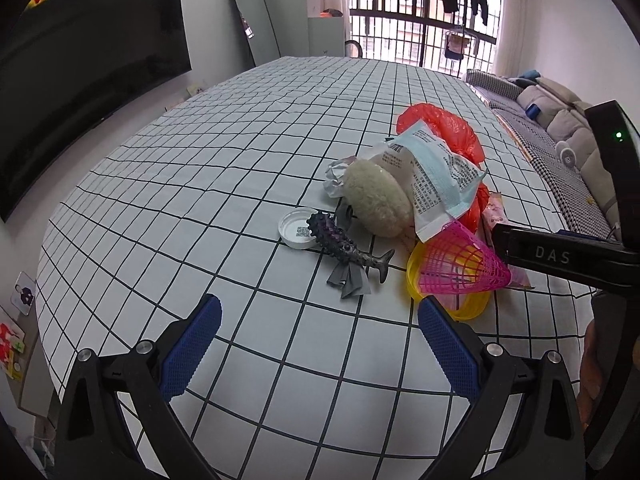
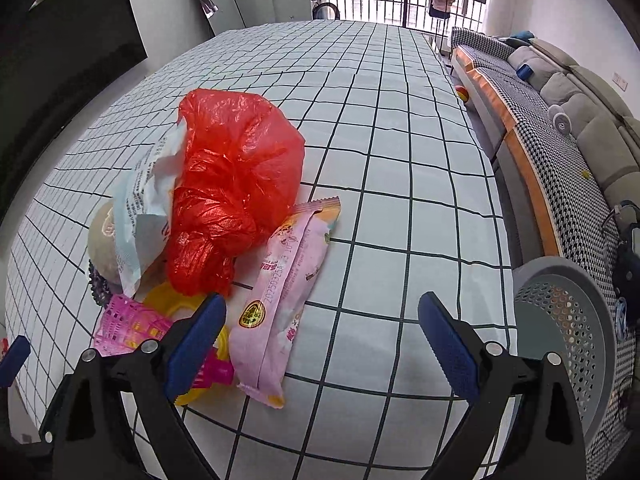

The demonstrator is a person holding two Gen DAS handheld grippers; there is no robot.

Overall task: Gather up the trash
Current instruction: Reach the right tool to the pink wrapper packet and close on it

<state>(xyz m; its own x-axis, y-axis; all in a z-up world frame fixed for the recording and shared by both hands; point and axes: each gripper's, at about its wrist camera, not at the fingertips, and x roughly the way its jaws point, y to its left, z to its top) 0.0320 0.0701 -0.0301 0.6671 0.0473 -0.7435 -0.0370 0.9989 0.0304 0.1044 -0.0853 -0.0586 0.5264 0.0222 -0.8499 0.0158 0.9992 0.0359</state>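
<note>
Right wrist view: right claw point(image 2: 322, 330) gapes, empty, over pink wrapper point(image 2: 280, 296); left claw point(image 1: 320, 330) likewise open above surface point(image 1: 200, 184).

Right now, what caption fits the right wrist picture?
Open right gripper above a pink wrapper, beside a red plastic bag on the checked tablecloth.

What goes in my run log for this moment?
left gripper: open, empty | right gripper: open, nearest pink wrapper | trash pile: untouched | bin: right
</note>
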